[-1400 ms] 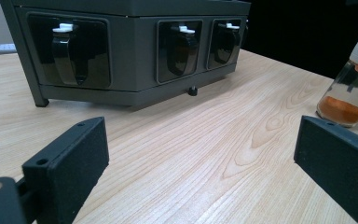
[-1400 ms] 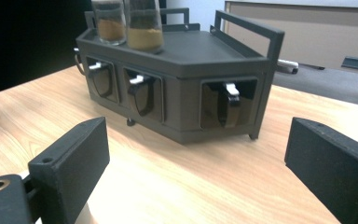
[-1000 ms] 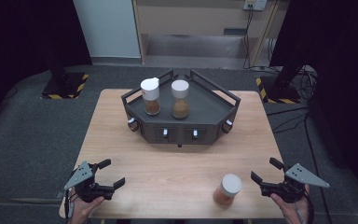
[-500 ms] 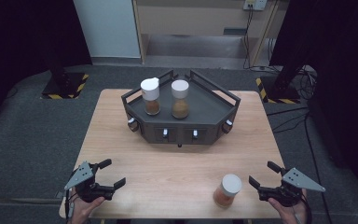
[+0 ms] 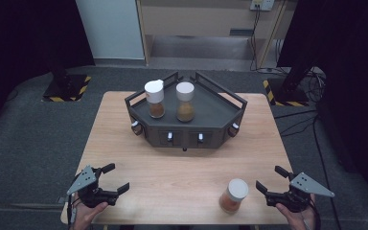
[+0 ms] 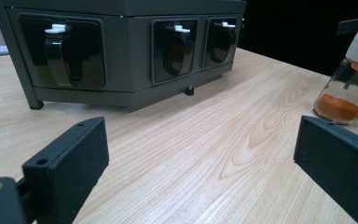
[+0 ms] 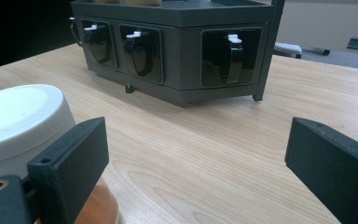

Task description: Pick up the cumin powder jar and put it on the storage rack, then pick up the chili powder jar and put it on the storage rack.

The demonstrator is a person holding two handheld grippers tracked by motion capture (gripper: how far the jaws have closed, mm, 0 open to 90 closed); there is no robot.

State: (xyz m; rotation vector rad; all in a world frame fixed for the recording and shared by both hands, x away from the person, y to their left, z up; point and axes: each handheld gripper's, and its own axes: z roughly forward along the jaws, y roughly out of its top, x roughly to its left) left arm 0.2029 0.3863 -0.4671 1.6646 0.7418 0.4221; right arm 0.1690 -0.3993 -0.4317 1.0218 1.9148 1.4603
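At lower right, we see the right claw [image 5: 271, 183] (jaws wide, empty) edged nearer the spice jar [image 5: 234, 195], suggesting an imminent grasp.

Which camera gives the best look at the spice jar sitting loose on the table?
The high view: the spice jar shows whole. The left gripper view catches it at the frame edge, cut off; the right gripper view shows its lid behind a jaw.
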